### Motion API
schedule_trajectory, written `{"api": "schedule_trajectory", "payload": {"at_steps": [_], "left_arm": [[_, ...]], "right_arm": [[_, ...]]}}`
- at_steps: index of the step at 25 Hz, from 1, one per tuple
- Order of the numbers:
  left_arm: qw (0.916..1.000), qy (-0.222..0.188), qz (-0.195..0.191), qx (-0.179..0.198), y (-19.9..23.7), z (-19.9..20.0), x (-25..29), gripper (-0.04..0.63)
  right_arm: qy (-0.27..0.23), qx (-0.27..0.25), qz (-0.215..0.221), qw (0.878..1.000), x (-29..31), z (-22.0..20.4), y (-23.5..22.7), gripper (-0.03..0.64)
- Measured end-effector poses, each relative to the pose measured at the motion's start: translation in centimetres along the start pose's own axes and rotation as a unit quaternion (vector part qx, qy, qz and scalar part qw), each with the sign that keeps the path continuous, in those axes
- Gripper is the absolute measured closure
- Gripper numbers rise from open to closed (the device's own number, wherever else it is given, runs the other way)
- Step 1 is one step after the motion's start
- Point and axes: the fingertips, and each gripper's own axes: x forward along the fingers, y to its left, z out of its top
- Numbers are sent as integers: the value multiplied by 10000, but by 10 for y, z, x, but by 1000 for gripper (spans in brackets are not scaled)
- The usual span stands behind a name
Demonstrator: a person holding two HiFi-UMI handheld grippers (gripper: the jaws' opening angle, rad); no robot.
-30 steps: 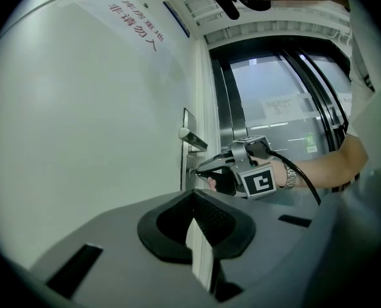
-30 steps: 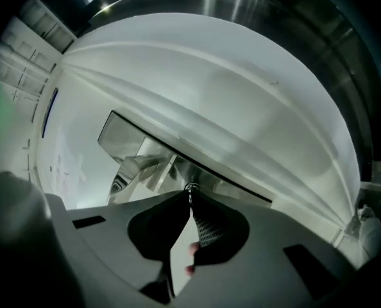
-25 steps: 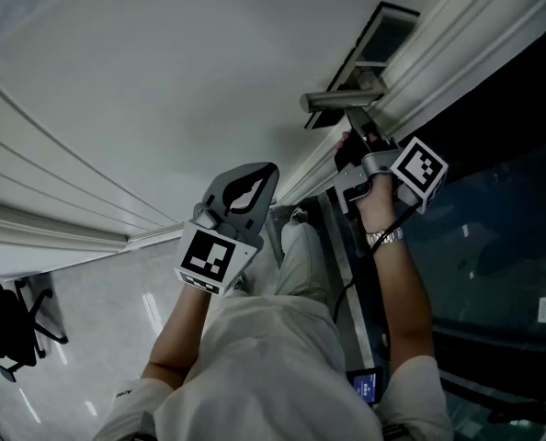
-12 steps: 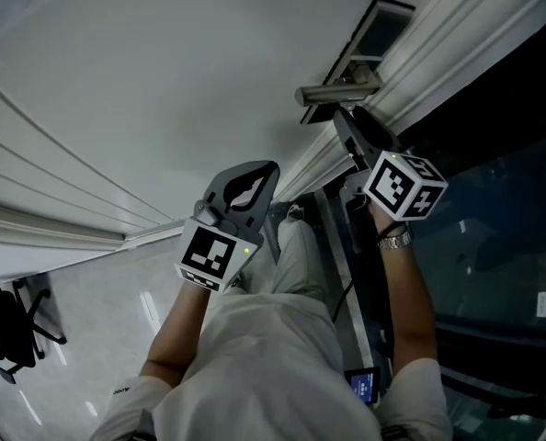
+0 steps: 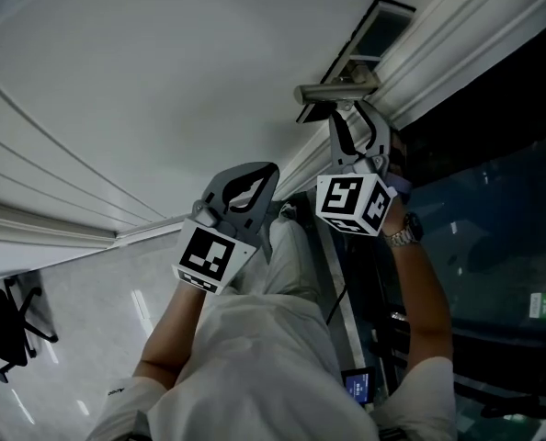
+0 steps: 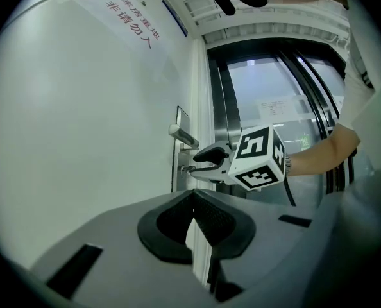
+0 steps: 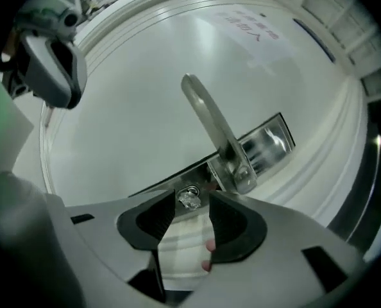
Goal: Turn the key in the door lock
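The left gripper (image 6: pixel 194 194) is hanging closed and empty, near the white door (image 6: pixel 94 127) but well apart from the lock. To the right, the right gripper (image 5: pixel 354 122) is facing the lock under the handle (image 7: pixel 210 117). Its jaws have just been opening and are standing apart around the key (image 7: pixel 189 198), which is sitting in the lock.

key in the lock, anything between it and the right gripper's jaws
Nothing visible. The key sits at the gap between the jaws of the right gripper, which have just been opening and don't press it. The handle juts out above, clear of that line.
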Motion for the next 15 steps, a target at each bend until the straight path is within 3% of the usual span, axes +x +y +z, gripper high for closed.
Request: {"api": "schedule_trajectory", "payload": {"at_steps": [4,7,9,11,15], "left_arm": [[10000,-9,87,-29,6,0,-6,591],[9998,-12,178,-78,12,-2,-10,590],[9997,-12,217,-95,14,-3,-12,590],[9996,-19,251,-104,16,-3,-15,589],[9995,-45,293,-94,20,-3,-17,590]], "right_arm": [[71,-1179,-130,9929,10,-2,1,454],[163,-1738,-109,9846,16,-5,7,454],[180,-1907,-135,9814,18,-6,9,460],[153,-1975,-228,9799,19,-6,10,511],[158,-1973,-375,9795,20,-7,10,528]]}}
